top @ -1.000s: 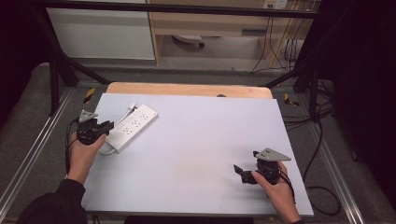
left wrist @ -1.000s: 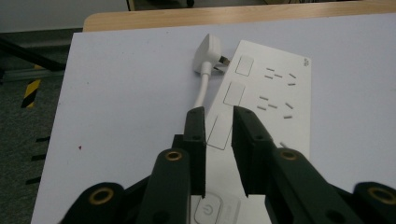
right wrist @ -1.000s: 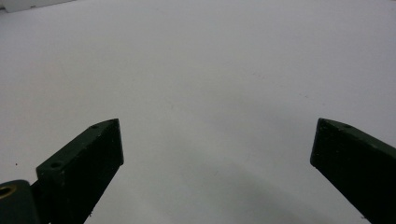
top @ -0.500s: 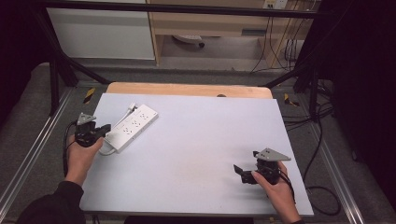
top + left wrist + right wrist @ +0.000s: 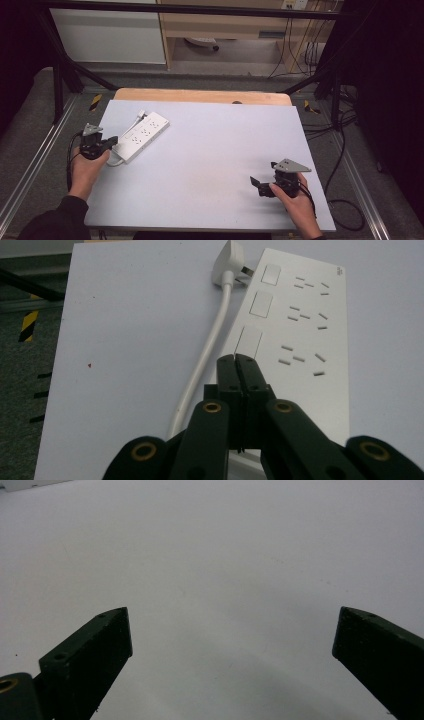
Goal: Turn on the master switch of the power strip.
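Now, the big grey table [image 5: 210, 165] first: the white power strip [image 5: 142, 136] lies slantwise at its far-left corner, its cord [image 5: 202, 362] looping back to a plug [image 5: 227, 267] beside the top switch. Over the last second the left gripper [image 5: 111, 142] has slid back toward the table's left edge, so its tips now sit at the strip's near end, jaws clenched together on nothing, poised above the nearest switch. I'd say a press or nudge is being lined up. The right gripper [image 5: 256, 184] hasn't budged, jaws spread wide over bare table, well apart from the strip.
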A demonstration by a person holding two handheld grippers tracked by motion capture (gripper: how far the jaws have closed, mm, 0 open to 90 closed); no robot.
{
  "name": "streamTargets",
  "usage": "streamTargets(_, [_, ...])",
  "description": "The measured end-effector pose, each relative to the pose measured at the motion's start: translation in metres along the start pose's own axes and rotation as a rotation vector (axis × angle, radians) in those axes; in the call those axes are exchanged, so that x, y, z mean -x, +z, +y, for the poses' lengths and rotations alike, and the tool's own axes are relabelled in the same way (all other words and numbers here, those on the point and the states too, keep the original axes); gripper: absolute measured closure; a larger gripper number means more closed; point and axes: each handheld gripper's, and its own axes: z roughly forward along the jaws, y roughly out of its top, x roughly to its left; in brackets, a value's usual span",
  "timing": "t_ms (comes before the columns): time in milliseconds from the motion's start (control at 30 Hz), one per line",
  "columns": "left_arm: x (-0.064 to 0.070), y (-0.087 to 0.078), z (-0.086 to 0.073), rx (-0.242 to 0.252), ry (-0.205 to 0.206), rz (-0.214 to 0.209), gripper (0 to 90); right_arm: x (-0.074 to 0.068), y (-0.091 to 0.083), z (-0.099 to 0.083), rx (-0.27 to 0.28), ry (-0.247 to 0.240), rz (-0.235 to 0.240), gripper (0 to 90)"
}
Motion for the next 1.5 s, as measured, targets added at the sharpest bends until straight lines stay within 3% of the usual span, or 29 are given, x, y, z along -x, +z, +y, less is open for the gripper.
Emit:
streamTargets(867, [0.0024, 0.0009, -0.0076, -0.029, 0.042, 0.016, 89.9, -0.0005, 0.0008, 0.0, -0.004, -0.006, 0.004, 3.0])
streamTargets(1500, [0.0039, 0.0006, -0.01, -0.024, 0.043, 0.013, 89.9, -0.0005, 0.0012, -0.0001, -0.007, -0.008, 0.007, 3.0])
